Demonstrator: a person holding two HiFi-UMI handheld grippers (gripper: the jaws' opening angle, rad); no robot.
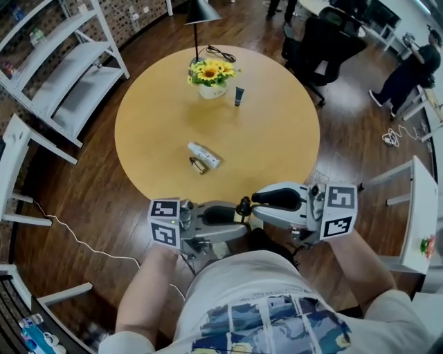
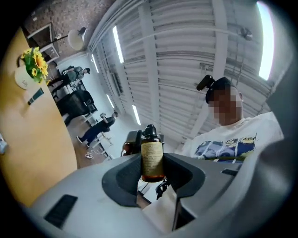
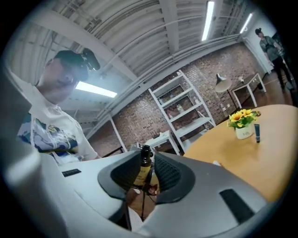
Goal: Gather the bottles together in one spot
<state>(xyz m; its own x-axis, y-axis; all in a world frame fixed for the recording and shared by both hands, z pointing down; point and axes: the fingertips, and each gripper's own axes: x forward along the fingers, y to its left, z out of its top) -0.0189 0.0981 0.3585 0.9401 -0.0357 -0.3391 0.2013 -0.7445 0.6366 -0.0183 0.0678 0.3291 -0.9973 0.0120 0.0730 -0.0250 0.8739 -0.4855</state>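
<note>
A small amber bottle [image 1: 243, 207] with a black cap hangs in the air in front of my chest, off the near edge of the round table [image 1: 277, 138]. My left gripper [image 1: 237, 213] is shut on the amber bottle [image 2: 152, 160]. My right gripper [image 1: 255, 200] faces it from the right. The amber bottle [image 3: 143, 169] stands between its pads, which are close on both sides; I cannot tell whether they press. On the table a white bottle [image 1: 204, 154] lies beside a small brown one [image 1: 199, 165]. A dark tube [image 1: 239, 95] stands near the far edge.
A vase of sunflowers [image 1: 211, 75] and a black lamp [image 1: 199, 14] stand at the table's far edge. White shelving [image 1: 66, 76] is at the left and an office chair [image 1: 325, 41] beyond the table. A person [image 1: 408, 76] stands at the far right.
</note>
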